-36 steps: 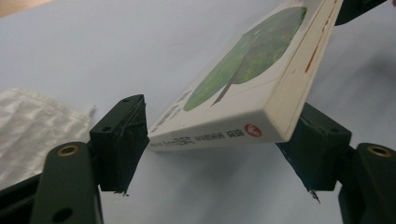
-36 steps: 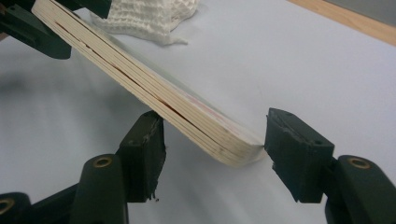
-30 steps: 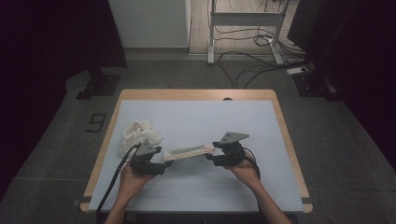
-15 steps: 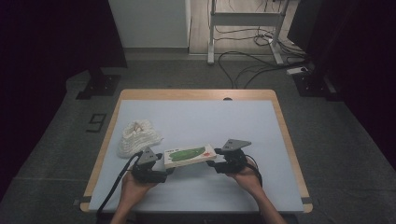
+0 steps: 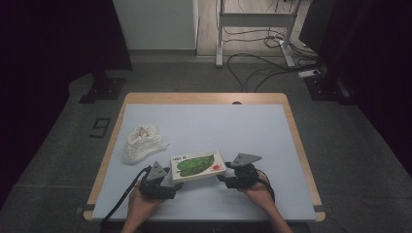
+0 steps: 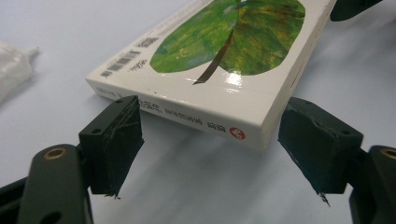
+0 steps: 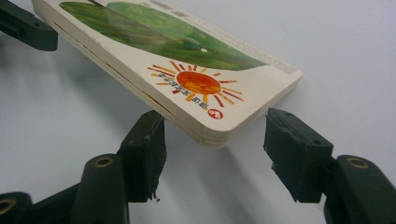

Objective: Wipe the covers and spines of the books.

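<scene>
Green leaf-cover board book (image 5: 197,166) between both grippers, near front edge of table (image 5: 228,121), long side running left to right, cover up. Looks slightly tilted and not fully flat: shadow under both ends in the gripper views, so can't confirm full contact with the tabletop. Left gripper (image 6: 210,135): jaws just been opening, spine end of book sitting at the tips. One pad at or touching the near corner, other pad with a visible gap off the opposite corner, so no clamp. Right gripper (image 7: 219,149): jaws roughly half spread, sun-printed corner of book hanging over and between the tips, gap on both sides, no squeeze visible. Possibly resting on one jaw's top edge, can't tell. Crumpled white cloth (image 5: 141,144) well apart to the left rear, nothing touching it. Reading: set-down of book mostly done, with book low at its spot and neither gripper clamping. Left to do: let book settle flat, back both sets of jaws clear of the ends, lift hands away. Risk, as judgement only: corner snagging on a pad during pull-back and dragging book askew.
</scene>
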The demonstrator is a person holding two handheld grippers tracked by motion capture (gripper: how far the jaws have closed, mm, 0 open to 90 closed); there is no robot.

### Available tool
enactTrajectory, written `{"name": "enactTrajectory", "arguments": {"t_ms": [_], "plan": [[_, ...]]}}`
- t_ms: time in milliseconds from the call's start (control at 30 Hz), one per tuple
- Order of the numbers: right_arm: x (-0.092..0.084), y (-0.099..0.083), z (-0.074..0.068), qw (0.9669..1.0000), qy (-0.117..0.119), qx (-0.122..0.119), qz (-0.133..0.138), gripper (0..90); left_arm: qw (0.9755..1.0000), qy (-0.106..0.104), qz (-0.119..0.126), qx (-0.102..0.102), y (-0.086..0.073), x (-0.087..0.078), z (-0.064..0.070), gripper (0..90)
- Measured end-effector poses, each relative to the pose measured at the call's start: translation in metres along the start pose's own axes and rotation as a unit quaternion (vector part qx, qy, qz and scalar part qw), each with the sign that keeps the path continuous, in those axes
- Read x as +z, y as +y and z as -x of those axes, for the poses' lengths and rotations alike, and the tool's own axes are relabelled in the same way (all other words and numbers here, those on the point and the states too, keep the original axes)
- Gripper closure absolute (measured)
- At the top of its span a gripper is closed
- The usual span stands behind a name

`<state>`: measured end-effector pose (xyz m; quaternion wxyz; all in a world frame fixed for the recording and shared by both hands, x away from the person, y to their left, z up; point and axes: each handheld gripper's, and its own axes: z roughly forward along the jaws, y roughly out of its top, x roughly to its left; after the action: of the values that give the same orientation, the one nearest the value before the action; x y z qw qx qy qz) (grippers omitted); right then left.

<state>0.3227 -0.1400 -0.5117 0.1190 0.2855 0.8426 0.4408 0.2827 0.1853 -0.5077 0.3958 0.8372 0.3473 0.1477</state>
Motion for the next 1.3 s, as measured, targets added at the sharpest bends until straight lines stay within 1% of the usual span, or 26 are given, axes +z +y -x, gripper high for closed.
{"name": "enactTrajectory", "arguments": {"t_ms": [200,333,433,467,500,533,567,600,667,700,800,833,900,967,1033,1100,1133,1167,1233,1300], "plan": [[0.003,-0.008,-0.004,0.9999,-0.007,-0.01,-0.009,38.4,1.0,0.005,-0.007,0.002,-0.008,0.005,0.004,21.3],[0.005,-0.012,-0.008,0.9997,-0.004,-0.017,-0.017,38.4,0.9998,0.013,-0.014,0.01,-0.012,0.008,0.008,21.3],[0.007,-0.015,-0.01,0.9994,-0.01,-0.025,-0.022,38.4,0.9995,0.018,-0.017,0.017,-0.014,0.01,0.011,21.3],[0.007,-0.016,-0.011,0.9993,-0.012,-0.026,-0.023,38.4,0.9996,0.016,-0.013,0.017,-0.014,0.009,0.012,21.2],[0.008,-0.017,-0.011,0.9993,-0.012,-0.027,-0.024,38.4,0.9999,0.007,-0.002,0.012,-0.015,0.007,0.011,21.2],[0.009,-0.018,-0.012,0.9988,-0.014,-0.032,-0.035,37.7,1.0,0.0,0.002,0.009,-0.014,0.005,0.01,21.9],[0.009,-0.019,-0.013,0.9988,-0.017,-0.032,-0.032,38.6,0.9999,-0.006,0.005,0.007,-0.014,0.004,0.01,22.0],[0.008,-0.02,-0.012,0.9993,-0.012,-0.027,-0.024,39.2,0.9999,-0.005,0.004,0.008,-0.014,0.004,0.01,22.0],[0.006,-0.019,-0.011,0.9997,-0.007,-0.018,-0.016,39.2,0.9999,0.0,-0.003,0.013,-0.015,0.005,0.009,21.9],[0.005,-0.018,-0.01,0.9998,-0.007,-0.015,-0.011,39.3,0.9999,-0.001,-0.005,0.013,-0.016,0.005,0.009,21.8],[0.004,-0.02,-0.009,0.9997,-0.012,-0.017,-0.014,38.2,0.9999,-0.005,-0.009,0.013,-0.016,0.006,0.007,20.9],[0.004,-0.02,-0.009,0.9997,-0.01,-0.016,-0.016,37.7,0.9998,-0.007,-0.01,0.013,-0.015,0.006,0.007,20.5],[0.004,-0.022,-0.009,0.9996,-0.011,-0.016,-0.018,36.0,0.9998,-0.017,-0.008,0.011,-0.014,0.004,0.005,19.6],[0.002,-0.022,-0.008,0.9995,-0.015,-0.018,-0.019,33.6,0.9998,-0.018,-0.007,0.01,-0.012,0.001,0.002,18.0],[-0.002,-0.022,-0.007,0.9996,-0.019,-0.016,-0.016,29.5,0.9998,-0.02,-0.004,0.009,-0.01,-0.003,-0.003,14.7],[-0.007,-0.023,-0.004,0.9994,-0.027,-0.015,-0.014,25.7,0.9999,-0.011,0.001,0.007,-0.007,-0.009,-0.008,14.1],[-0.009,-0.024,-0.003,0.9993,-0.031,-0.014,-0.015,23.4,0.9999,-0.006,-0.002,0.009,-0.005,-0.011,-0.01,12.8],[-0.012,-0.025,-0.001,0.9992,-0.036,-0.011,-0.014,20.9,0.9999,-0.001,-0.004,0.011,-0.004,-0.014,-0.013,9.6],[-0.016,-0.028,0.002,0.999,-0.04,-0.005,-0.017,17.1,0.9999,0.011,-0.006,0.012,-0.002,-0.019,-0.019,6.0],[-0.021,-0.031,0.005,0.9987,-0.048,0.001,-0.02,14.0,0.9994,0.027,-0.005,0.02,0.0,-0.023,-0.024,3.1]]}}
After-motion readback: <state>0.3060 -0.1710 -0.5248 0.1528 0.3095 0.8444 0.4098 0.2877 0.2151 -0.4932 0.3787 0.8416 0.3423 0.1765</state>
